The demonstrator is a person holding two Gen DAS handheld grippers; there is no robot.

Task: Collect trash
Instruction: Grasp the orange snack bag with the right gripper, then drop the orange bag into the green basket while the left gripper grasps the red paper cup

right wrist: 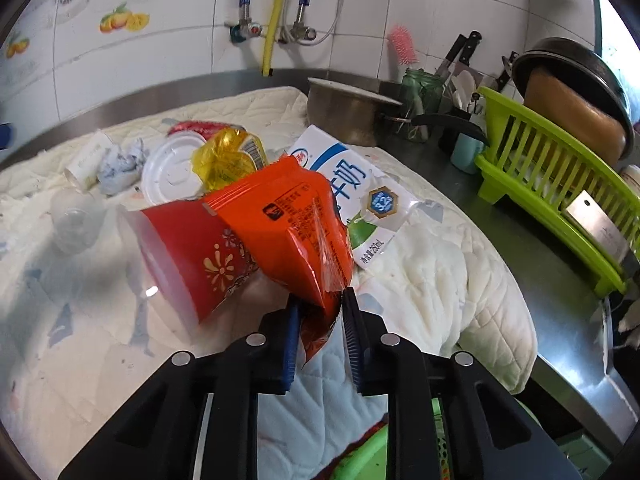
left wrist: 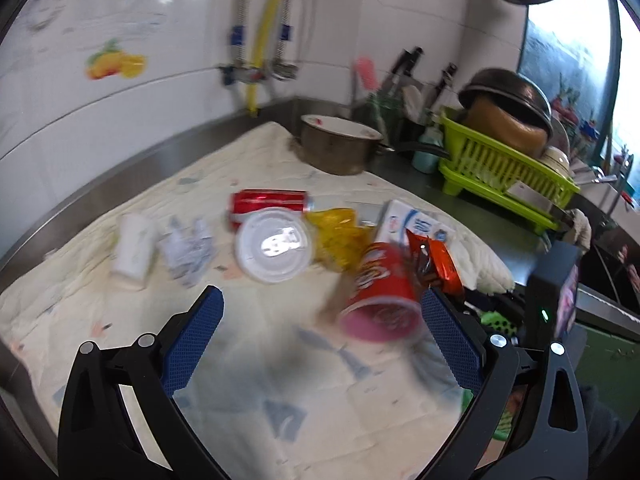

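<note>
Your right gripper is clamped on the lower edge of the orange wrapper, holding it above the quilted cloth. The red cup lies tilted just beside the wrapper, in front of the milk carton. Your left gripper stands wide apart, holding nothing; the red cup sits near its right finger.
</note>
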